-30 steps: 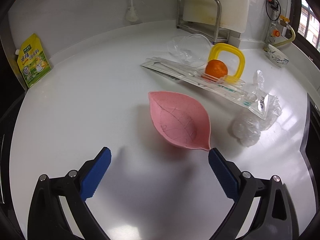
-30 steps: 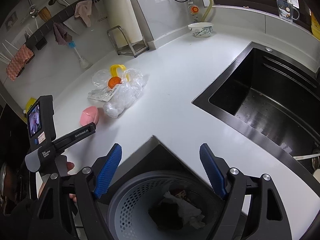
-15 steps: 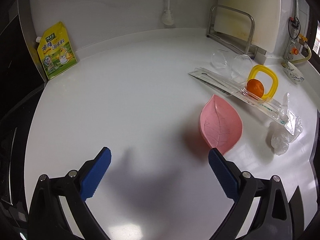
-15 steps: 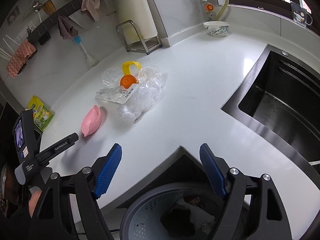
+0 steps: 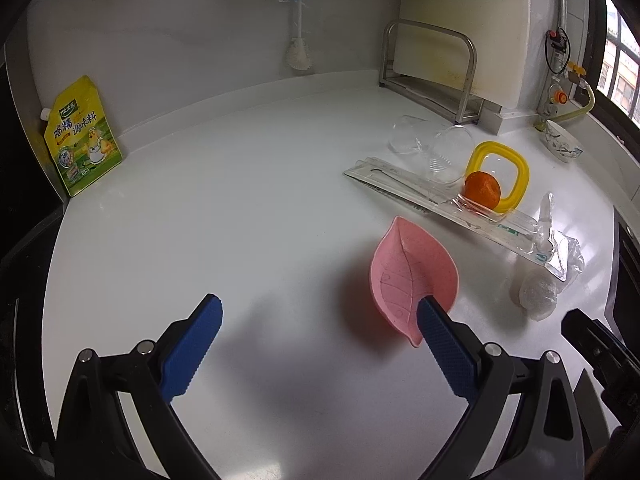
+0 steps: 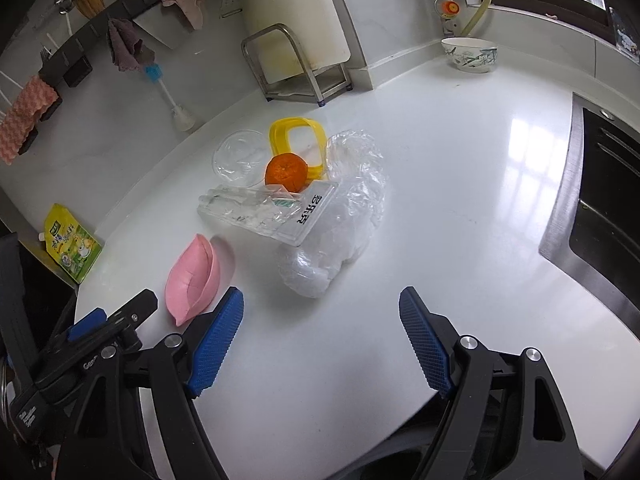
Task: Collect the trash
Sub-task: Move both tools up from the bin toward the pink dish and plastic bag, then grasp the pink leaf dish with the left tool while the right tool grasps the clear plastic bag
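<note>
both claws are empty, so nothing is being carried to a bin at this moment. the left claw has its blue ribbed fingers spread wide over the white worktop, with nothing between them; its right fingertip overlaps the near tip of the pink leaf-shaped dish in the left wrist view, but i cannot tell whether it touches it. the right claw is just as wide open and also holds nothing, pointing toward the pile of rubbish from the near edge of the worktop.

the trash itself sits together in the middle of the worktop, apparently untouched: a crumpled clear plastic bag with its knotted, rounded end nearest the right claw, a long clear blister package with a white printed label lying partly on the bag, and a clear round plastic cup or lid lying behind it. an orange fruit rests against the package, and a yellow square plastic ring lies just behind the fruit; whether those two count as trash is unclear.

judging from this, the whole visible pile is left to collect. the bag looks like the nearest piece for the right claw. no bin shows clearly in either view.

apart from the pile, a yellow-green stand-up pouch leans at the far left wall and a patterned white bowl sits by the window.
</note>
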Demonstrator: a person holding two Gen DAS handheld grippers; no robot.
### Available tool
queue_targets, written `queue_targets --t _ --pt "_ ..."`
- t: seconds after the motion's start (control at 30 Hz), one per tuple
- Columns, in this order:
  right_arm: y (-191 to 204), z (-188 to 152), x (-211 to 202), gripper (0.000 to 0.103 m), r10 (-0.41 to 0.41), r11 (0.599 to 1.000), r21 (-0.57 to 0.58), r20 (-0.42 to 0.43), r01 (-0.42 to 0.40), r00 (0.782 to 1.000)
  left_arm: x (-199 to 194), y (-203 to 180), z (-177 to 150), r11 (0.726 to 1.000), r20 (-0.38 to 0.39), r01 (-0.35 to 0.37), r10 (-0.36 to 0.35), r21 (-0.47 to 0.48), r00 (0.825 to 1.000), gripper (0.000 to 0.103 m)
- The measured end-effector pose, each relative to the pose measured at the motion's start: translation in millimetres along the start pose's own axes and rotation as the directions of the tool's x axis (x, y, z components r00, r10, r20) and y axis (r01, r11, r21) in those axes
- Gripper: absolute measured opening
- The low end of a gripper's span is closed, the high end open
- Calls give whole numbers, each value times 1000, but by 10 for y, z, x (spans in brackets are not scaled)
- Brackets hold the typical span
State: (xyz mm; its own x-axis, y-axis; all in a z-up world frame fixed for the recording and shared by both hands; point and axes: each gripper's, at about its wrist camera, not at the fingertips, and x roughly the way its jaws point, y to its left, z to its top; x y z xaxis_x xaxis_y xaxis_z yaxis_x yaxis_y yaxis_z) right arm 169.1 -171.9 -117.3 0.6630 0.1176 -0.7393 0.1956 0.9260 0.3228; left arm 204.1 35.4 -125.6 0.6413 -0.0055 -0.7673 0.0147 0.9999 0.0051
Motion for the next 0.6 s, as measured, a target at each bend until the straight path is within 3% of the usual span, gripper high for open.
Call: queue_targets --t 0.33,0.6 --pt "156 62 369 77 -119 993 4 30 118 992 30 301 31 1000 28 3 -3 -20 1000 96" --pt "170 117 516 77 -202 979 10 17 202 979 42 264 15 1000 31 9 -9 15 999 96"
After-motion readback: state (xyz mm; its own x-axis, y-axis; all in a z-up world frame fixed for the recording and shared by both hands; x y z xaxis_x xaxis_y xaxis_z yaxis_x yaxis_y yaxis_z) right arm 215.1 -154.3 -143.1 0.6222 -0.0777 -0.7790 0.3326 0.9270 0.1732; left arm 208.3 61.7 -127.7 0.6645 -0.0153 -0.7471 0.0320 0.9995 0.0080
